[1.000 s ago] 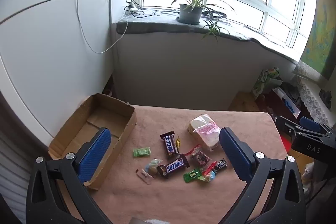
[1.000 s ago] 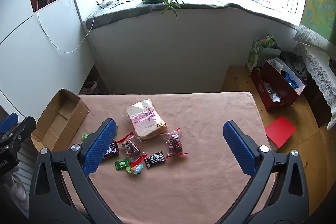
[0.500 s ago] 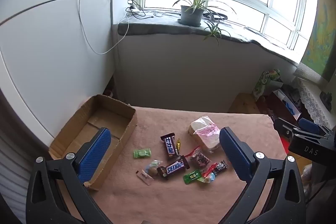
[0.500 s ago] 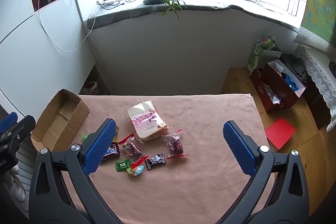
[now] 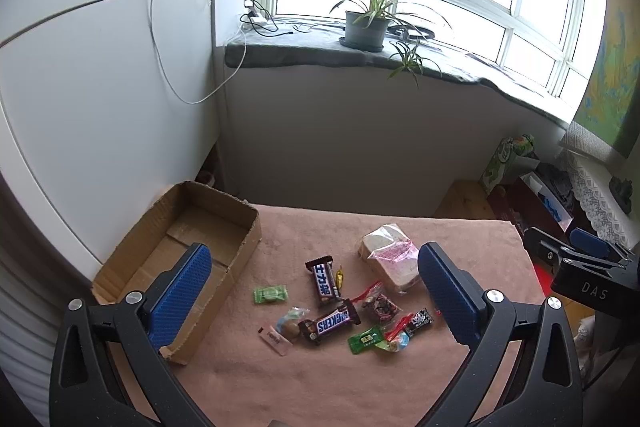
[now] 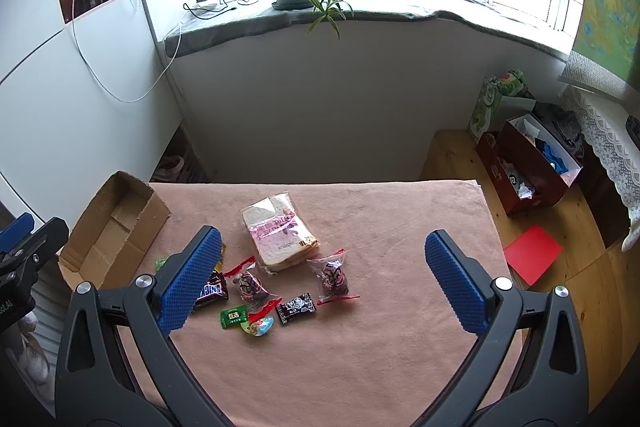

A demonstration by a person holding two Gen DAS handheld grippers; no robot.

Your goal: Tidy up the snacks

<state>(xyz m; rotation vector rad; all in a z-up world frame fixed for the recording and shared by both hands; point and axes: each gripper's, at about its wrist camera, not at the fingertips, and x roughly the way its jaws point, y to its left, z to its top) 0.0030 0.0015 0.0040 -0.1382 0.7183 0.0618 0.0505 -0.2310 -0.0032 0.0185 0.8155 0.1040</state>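
From the left wrist view, the left gripper (image 5: 314,293) hangs high over the table (image 5: 320,387), and its blue pads are spread wide with nothing between them. It is probably up here so the person can look over all the snacks before picking one. The snacks lie in a loose bunch on the pink cloth: a Snickers bar (image 5: 330,322), another chocolate bar (image 5: 325,279), a green candy (image 5: 270,294), a small white packet (image 5: 274,338) and a bag of sliced bread (image 5: 390,255). The cardboard box (image 5: 192,255) sits at the left side of the table, just beside the bunch, and it looks empty, so no snack has gone in yet. From the right wrist view, the right gripper (image 6: 320,281) is also wide apart and holds nothing. It floats above the same bunch. The bread bag (image 6: 280,233) is in the middle, with a dark wrapped candy (image 6: 297,308) and a clear bag with a dark treat (image 6: 333,277) close by. The box (image 6: 116,223) sits off to the left, open on top, likely ready for the snacks.
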